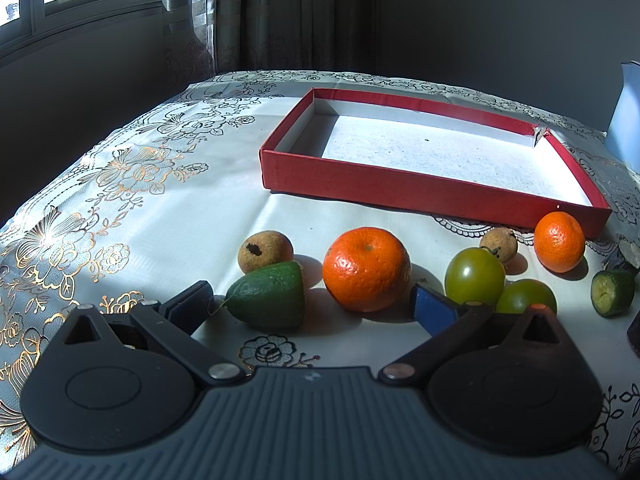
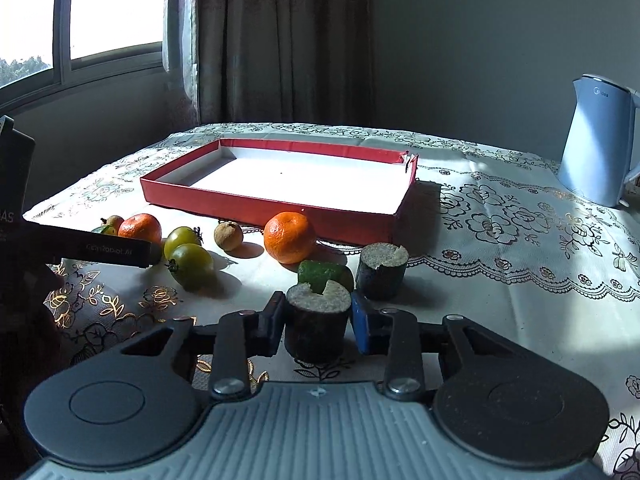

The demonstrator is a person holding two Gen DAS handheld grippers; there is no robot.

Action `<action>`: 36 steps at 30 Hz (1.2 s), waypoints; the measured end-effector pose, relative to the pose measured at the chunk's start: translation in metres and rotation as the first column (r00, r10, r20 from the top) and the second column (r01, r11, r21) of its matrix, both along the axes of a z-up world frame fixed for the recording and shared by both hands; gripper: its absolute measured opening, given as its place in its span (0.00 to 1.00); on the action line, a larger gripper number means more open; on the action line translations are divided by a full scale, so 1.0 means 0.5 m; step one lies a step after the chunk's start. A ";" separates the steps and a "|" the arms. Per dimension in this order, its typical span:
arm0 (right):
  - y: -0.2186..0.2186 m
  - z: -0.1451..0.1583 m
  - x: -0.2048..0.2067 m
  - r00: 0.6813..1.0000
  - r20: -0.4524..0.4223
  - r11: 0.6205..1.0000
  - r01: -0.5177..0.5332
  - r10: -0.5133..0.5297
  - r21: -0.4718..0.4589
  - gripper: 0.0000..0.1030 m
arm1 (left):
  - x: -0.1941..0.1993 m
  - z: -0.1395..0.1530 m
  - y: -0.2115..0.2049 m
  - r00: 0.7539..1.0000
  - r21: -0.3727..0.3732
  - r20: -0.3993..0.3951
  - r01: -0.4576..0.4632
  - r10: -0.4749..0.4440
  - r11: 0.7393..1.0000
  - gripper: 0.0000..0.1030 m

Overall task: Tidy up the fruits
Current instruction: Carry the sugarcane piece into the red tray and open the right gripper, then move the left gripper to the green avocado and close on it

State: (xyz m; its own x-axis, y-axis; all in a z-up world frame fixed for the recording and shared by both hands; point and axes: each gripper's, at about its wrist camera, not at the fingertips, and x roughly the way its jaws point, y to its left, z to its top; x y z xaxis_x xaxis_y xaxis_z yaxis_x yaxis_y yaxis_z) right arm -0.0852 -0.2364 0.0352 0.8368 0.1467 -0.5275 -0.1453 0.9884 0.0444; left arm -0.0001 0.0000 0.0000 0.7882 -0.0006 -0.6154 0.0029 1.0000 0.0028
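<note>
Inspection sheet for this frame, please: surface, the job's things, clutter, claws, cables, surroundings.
Surface: table under a white floral cloth, part sunlit.
Job's things: red box with nothing inside; in front of it two oranges, two green tomatoes, two brown round fruits, a green wedge, a green stub, two dark cut cylinders.
Clutter: nothing seen.
Claws: left claw open, holding nothing; right claw around the near cylinder, contact unclear.
Cables: nothing seen.
Surroundings: blue kettle, curtain, window.
</note>
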 end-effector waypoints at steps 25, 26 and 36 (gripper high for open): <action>-0.053 0.022 0.204 0.989 0.090 0.992 0.117 -0.120 0.036 0.72 | 0.000 0.000 0.000 1.000 0.000 0.000 0.000 0.000 1.000 1.00; -0.057 0.023 0.180 0.985 0.106 0.991 0.133 -0.136 0.027 0.80 | 0.000 0.000 0.000 1.000 0.000 0.000 0.000 0.000 1.000 1.00; -0.110 -0.013 0.032 0.969 0.052 0.970 0.238 -0.240 0.053 0.84 | -0.003 0.001 0.005 1.000 -0.012 0.003 0.012 -0.012 1.000 1.00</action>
